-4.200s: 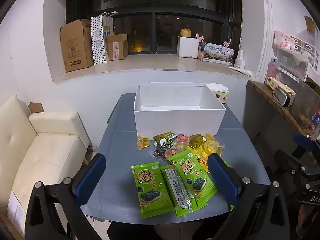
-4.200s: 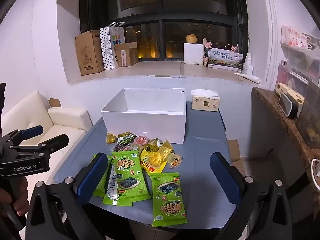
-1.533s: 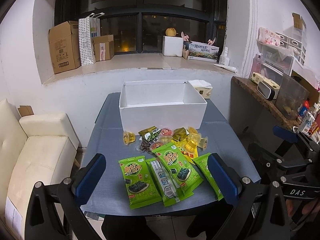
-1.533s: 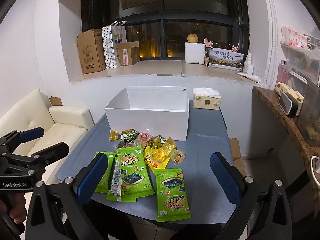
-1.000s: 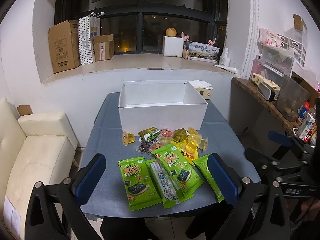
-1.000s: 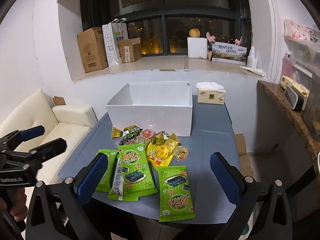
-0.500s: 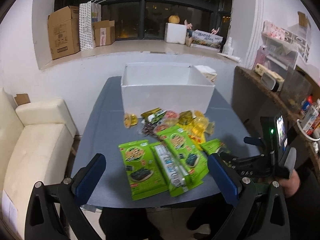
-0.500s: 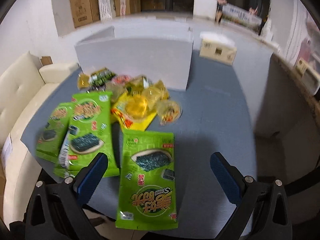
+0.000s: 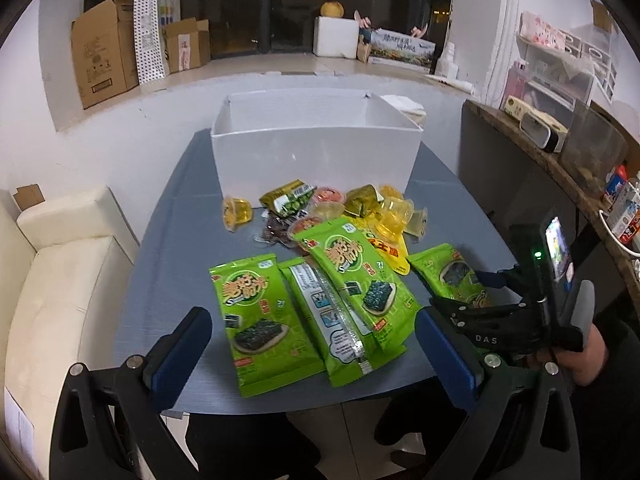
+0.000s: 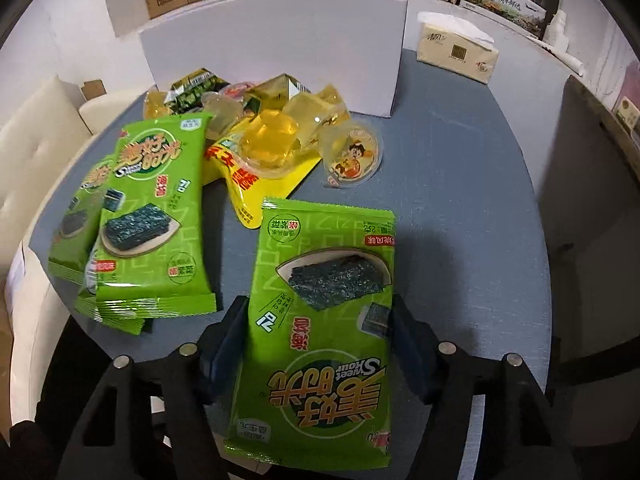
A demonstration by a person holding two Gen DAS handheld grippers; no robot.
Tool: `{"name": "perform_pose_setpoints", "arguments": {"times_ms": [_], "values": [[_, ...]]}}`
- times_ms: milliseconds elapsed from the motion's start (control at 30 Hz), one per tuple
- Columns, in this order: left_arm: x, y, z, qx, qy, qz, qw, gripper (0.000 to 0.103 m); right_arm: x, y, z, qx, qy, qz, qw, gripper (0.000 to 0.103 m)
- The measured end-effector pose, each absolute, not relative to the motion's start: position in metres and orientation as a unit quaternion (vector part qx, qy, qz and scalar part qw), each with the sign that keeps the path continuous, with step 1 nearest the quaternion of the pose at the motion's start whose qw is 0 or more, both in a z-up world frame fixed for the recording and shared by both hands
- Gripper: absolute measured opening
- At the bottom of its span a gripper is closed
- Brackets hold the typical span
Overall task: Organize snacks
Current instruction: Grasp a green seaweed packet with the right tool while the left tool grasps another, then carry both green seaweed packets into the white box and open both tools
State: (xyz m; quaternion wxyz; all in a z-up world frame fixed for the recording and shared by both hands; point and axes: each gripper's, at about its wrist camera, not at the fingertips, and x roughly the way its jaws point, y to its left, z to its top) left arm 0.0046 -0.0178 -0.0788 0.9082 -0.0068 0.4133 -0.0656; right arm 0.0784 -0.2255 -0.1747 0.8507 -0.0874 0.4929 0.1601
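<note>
A white open box (image 9: 316, 152) stands at the far side of the grey table (image 9: 176, 264). In front of it lie jelly cups (image 9: 237, 213), small wrapped snacks and several green seaweed packs (image 9: 256, 316). My left gripper (image 9: 312, 356) is open and empty above the table's near edge. My right gripper (image 10: 316, 344) is low over the table, its fingers (image 10: 224, 340) astride the nearest green seaweed pack (image 10: 320, 320), touching its sides. That gripper also shows in the left wrist view (image 9: 492, 304) at the right.
A tissue box (image 10: 456, 52) sits at the table's far right. A yellow snack bag (image 10: 256, 180) lies under the jelly cups (image 10: 272, 144). A cream sofa (image 9: 52, 300) is left of the table, a counter (image 9: 560, 168) to the right.
My right gripper has dropped down and forward onto the nearest seaweed pack and its fingers have closed in to the pack's sides. My left gripper has moved slightly closer to the table.
</note>
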Motion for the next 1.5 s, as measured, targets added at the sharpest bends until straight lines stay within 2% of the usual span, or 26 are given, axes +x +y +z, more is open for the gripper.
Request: {"name": "perform_pose_setpoints", "arguments": {"times_ms": [200, 400, 733, 800, 833, 1000, 1500], "values": [[0.031, -0.034, -0.094, -0.038, 0.43, -0.05, 0.901, 0.103, 0.067, -0.251, -0.13, -0.052, 0.448, 0.153, 0.879, 0.07], [0.068, -0.076, -0.12, -0.003, 0.445, -0.037, 0.895, 0.103, 0.044, -0.279, -0.09, -0.031, 0.396, 0.139, 0.907, 0.07], [0.116, -0.113, -0.167, 0.042, 0.48, 0.096, 0.871, 0.103, 0.039, -0.307, -0.088, -0.016, 0.382, 0.126, 0.916, 0.07], [0.119, -0.116, -0.173, 0.042, 0.488, 0.098, 0.866, 0.082, 0.041, -0.311, -0.091, -0.015, 0.386, 0.127, 0.914, 0.07], [0.121, -0.116, -0.176, 0.041, 0.493, 0.105, 0.863, 0.082, 0.043, -0.312, -0.093, -0.015, 0.388, 0.125, 0.913, 0.07], [0.111, -0.106, -0.161, 0.016, 0.472, 0.092, 0.877, 0.076, 0.046, -0.316, -0.1, -0.008, 0.392, 0.124, 0.912, 0.07], [0.09, -0.031, -0.064, -0.059, 0.402, -0.087, 0.91, 0.075, 0.087, -0.263, -0.08, 0.004, 0.366, 0.172, 0.915, 0.07]]}}
